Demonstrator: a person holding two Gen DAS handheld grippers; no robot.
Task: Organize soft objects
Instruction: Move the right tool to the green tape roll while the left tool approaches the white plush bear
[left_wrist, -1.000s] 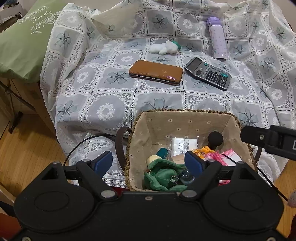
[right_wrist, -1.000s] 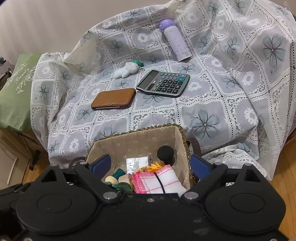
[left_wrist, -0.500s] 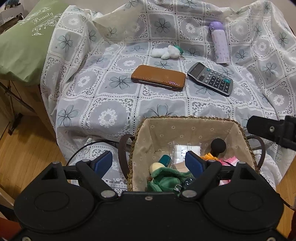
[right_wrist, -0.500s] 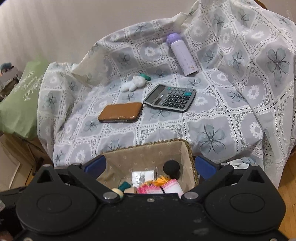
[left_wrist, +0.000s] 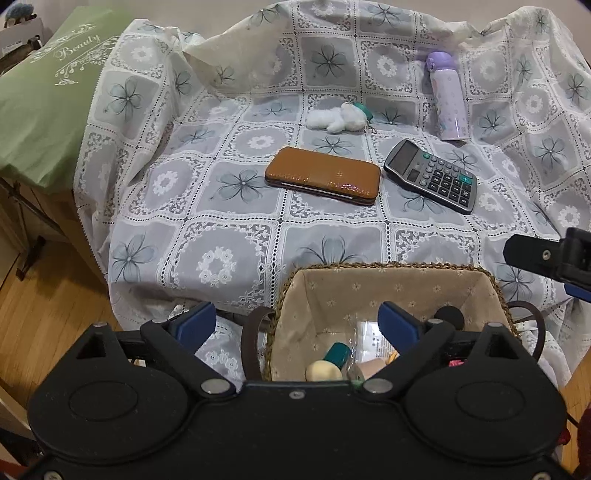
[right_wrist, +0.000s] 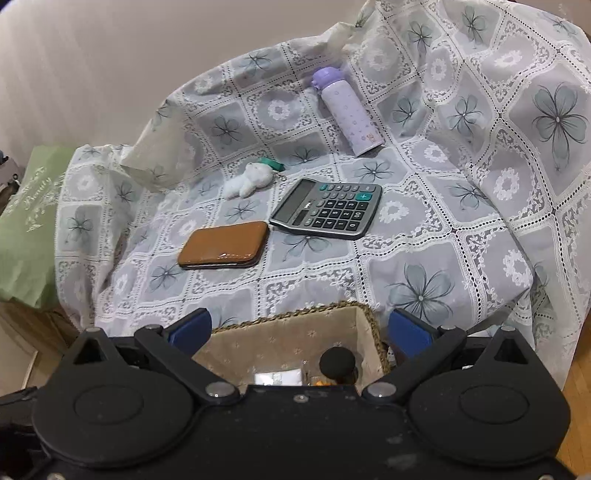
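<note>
The lined woven basket (left_wrist: 388, 291) at the cloth's near edge holds a black ball, a clear packet and small bottles, while both the left gripper (left_wrist: 297, 321) and right gripper (right_wrist: 299, 328) hang wide open and empty above it, well short of the white plush toy (left_wrist: 338, 117) lying beyond the brown wallet (left_wrist: 323, 179).

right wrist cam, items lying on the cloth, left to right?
Wallet → plush toy → calculator → bottle. The basket sits nearer, below them, so it is left out.
</note>
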